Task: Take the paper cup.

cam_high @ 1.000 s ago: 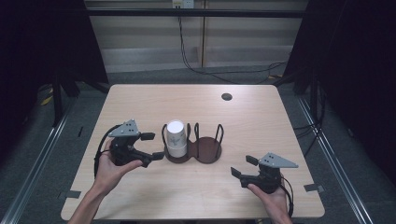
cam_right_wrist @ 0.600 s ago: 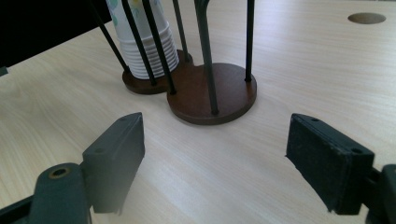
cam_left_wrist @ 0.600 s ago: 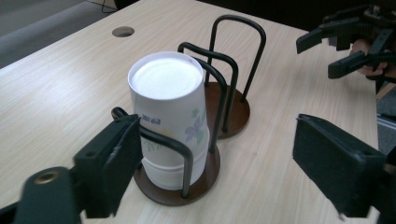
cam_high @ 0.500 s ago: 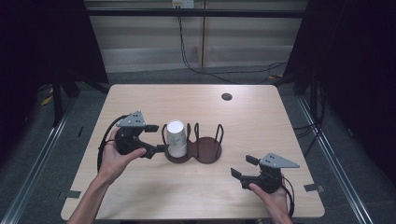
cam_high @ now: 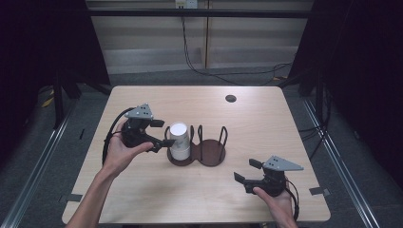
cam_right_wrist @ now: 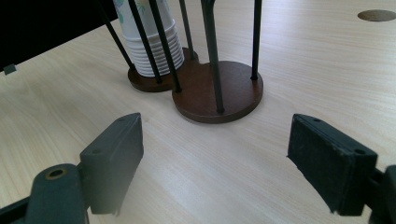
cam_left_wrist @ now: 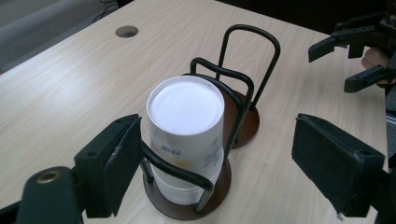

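The left gripper (cam_high: 164, 134) is reaching, open, for the cups (cam_high: 179, 140); next, squeezing gently. The right gripper (cam_high: 244, 172) has been opening, empty.

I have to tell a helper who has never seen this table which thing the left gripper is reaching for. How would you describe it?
Find the dark brown two-ring holder in the middle of the wooden table. In its left ring, between black wire loops, stands a stack of white paper cups, upside down, with a faint print on the side. The right ring beside it is empty, and the left gripper is at the stack.
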`<action>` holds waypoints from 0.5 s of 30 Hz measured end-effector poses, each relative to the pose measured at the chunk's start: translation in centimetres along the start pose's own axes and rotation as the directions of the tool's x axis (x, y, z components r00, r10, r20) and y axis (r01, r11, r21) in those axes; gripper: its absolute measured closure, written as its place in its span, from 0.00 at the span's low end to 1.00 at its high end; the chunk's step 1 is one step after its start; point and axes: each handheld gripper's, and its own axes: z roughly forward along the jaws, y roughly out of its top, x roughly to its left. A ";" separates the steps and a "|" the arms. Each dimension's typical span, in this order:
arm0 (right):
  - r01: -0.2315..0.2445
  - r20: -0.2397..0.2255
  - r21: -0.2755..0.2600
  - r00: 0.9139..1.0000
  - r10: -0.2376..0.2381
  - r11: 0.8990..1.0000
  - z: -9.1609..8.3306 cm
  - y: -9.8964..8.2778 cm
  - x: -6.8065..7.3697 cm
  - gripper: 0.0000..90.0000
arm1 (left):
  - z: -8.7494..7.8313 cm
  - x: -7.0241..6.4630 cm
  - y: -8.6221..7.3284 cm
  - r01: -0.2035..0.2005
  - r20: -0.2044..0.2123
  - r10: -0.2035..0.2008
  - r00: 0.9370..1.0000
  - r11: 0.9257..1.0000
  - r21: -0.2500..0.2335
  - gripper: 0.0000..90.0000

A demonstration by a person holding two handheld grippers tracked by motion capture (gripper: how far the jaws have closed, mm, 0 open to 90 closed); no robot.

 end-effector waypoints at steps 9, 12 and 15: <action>0.000 -0.008 0.005 1.000 0.000 1.000 0.0 0.0 0.0 0.20 | 1.1 0.4 1.1 -0.031 -0.008 0.032 0.999 0.997 0.073 0.20; -0.001 -0.016 0.013 1.000 0.001 1.000 0.1 -0.1 0.0 0.20 | 1.4 0.6 1.9 -0.041 -0.007 0.042 0.999 0.994 0.099 0.19; -0.001 -0.019 0.015 1.000 0.001 1.000 0.1 -0.1 0.0 0.20 | 1.5 0.5 2.3 -0.051 -0.028 0.054 0.998 0.993 0.106 0.20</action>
